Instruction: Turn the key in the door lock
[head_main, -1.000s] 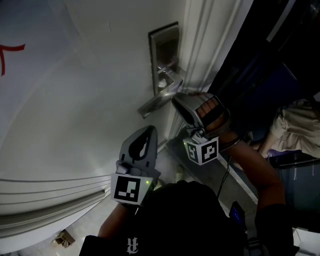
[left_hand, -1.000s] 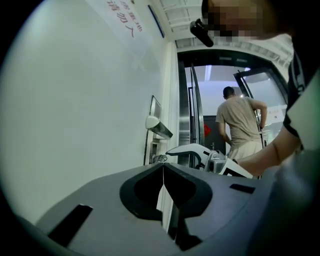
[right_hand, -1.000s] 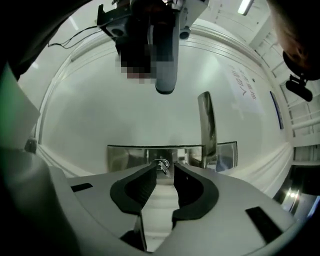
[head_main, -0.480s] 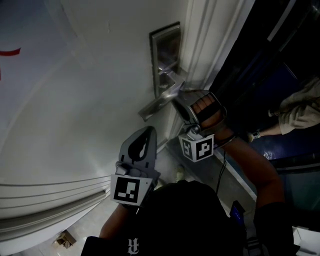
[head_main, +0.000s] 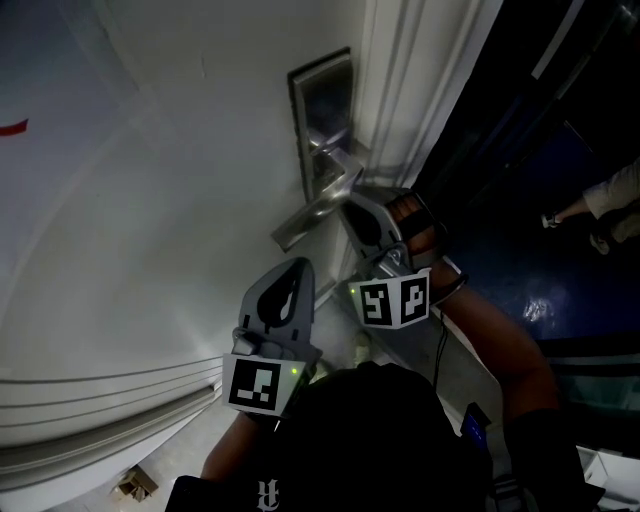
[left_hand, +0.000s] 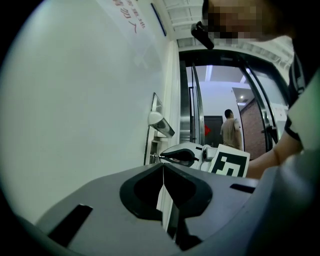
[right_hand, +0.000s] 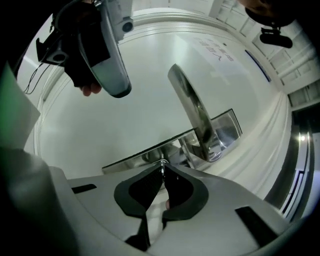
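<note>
Looking back 1 second, the right gripper (head_main: 352, 206) has rolled at the lock. The reddish pad on its upper side showed plainly then and is mostly turned away now. Its marker cube (head_main: 392, 299) has swung a little to the left. Beyond the doorway, the person in pale clothes (head_main: 618, 205) filled much of the right edge before and is now a small figure at the far edge. The left gripper (head_main: 293, 272) has hardly budged. It hovers below the lever handle (head_main: 312, 212), near the white door (head_main: 150, 200) but apart from it.

The key (right_hand: 162, 164) sits in the lock plate (head_main: 322, 110) just under the lever handle, by the door's opening edge. Its long axis runs straight out from the plate, about square to the door's face. The blade points into the lock and the head points back toward the right gripper. That gripper's fingers (right_hand: 141, 192) are clamped together on the head, and only a sliver of metal shows past their tips. Seen from the left gripper view, the key is a short, level shaft bridging the plate and the fingertips.

The left gripper's fingers (left_hand: 143, 193) are pressed together with nothing between them. The lever handle juts from the plate along the door, its free end toward the left gripper.
</note>
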